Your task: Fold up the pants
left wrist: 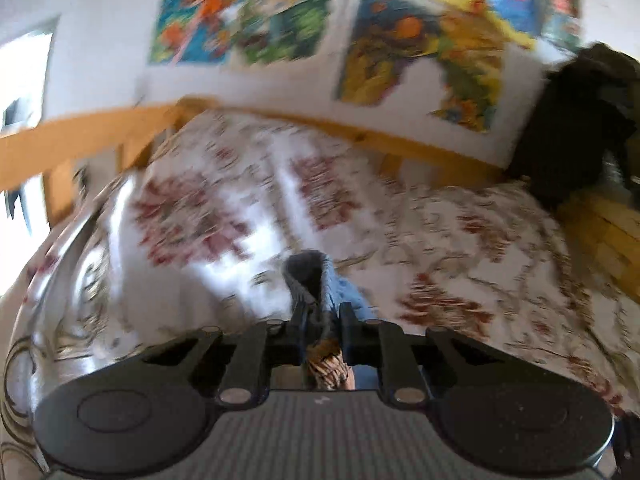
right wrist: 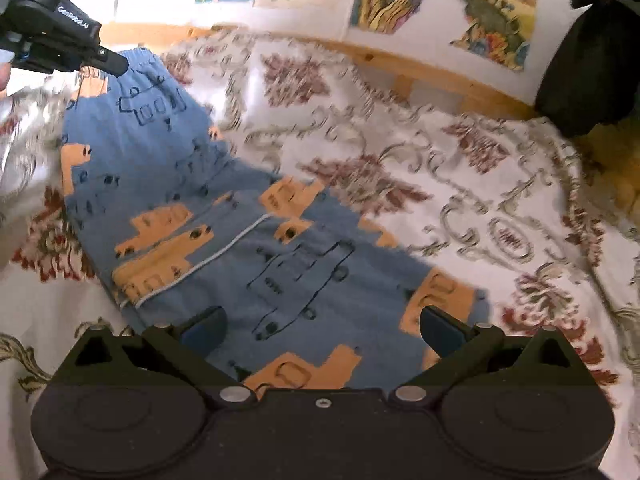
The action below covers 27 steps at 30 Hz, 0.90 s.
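While pants (right wrist: 224, 236) cover bedspread (right wrist: 460, 184), posters (right wrist: 496, 12) behind

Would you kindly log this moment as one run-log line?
left hand-held gripper: shut on pants waistband | right hand-held gripper: open over pants leg | pants: spread on bedspread

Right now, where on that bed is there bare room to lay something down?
The bedspread is bare between the pants and the wooden rail, out toward the dark bundle. It is crowded at the left, where the left gripper pinches the waistband.
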### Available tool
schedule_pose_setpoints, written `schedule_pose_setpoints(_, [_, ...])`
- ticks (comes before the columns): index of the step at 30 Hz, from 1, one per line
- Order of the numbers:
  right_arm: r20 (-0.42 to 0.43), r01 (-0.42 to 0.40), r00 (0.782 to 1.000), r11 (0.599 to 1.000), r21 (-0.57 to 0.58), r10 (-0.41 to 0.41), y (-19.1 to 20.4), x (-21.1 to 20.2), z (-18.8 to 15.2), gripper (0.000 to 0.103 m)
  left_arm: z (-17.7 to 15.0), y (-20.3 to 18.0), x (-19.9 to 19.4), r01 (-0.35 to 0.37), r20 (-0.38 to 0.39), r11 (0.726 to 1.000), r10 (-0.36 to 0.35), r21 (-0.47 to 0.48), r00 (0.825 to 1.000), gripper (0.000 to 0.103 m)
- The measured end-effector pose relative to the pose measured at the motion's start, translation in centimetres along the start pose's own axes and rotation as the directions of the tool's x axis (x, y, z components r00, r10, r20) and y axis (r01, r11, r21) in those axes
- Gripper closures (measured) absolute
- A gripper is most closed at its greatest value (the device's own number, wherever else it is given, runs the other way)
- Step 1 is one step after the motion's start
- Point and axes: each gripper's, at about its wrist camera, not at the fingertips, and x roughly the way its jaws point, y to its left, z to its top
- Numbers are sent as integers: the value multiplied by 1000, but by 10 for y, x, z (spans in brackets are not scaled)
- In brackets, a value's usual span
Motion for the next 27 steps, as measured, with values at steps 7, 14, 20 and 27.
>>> schedule_pose_setpoints(7, [41, 50, 998, 990, 133, -56, -66, -30, -6, 1, -1, -104, -12, 128, -27, 981, -125, 146, 992, 86])
schedule_pose_setpoints(14, [24, 96, 994, 969, 228, -105, -141, -53, -32, 1, -52, -207, 6, 281, -171, 911, -238, 302, 956, 86])
schedule_pose_setpoints(20, [-10, 146, 989, 955, 258, -148, -173, -60, -52, 1, -107, -261, 22, 342, -283, 861, -245, 376, 927, 86])
schedule_pose_setpoints(27, [-37, 154, 988, 949, 275, -150, -177, -62, -65, 1, -121, -273, 28, 403, -335, 858, -295, 320, 895, 100])
